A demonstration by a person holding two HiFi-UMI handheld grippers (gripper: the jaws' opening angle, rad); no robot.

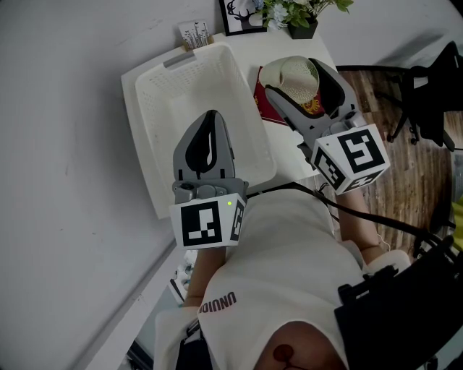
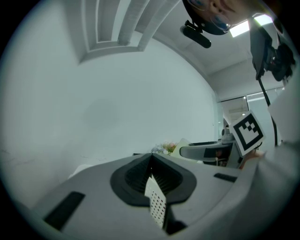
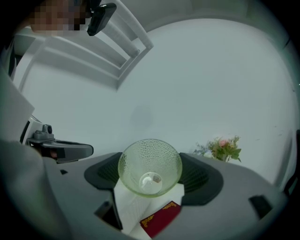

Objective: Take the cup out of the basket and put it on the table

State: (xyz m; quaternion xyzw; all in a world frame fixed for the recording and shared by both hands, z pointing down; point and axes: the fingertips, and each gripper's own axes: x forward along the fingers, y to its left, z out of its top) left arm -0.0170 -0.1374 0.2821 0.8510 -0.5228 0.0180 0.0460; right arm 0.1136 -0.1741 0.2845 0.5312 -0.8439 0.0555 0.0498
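Observation:
A pale green dimpled glass cup (image 1: 297, 78) lies on its side between the jaws of my right gripper (image 1: 291, 79), just right of the white mesh basket (image 1: 166, 108). The right gripper view looks straight into the cup (image 3: 150, 164), which my right gripper (image 3: 150, 174) is shut on. The cup hangs over a red booklet (image 1: 266, 108) on the white table (image 1: 289, 157); I cannot tell whether it touches. My left gripper (image 1: 210, 119) is over the basket's near half, jaws together, holding nothing. In the left gripper view (image 2: 151, 161) a strip of basket mesh (image 2: 157, 204) shows between the jaws.
A framed picture (image 1: 242, 14), a potted plant (image 1: 300, 18) and a small card stand (image 1: 194, 34) stand at the table's far edge. The plant (image 3: 224, 149) also shows behind the cup. A dark chair (image 1: 434, 79) stands on the wooden floor to the right.

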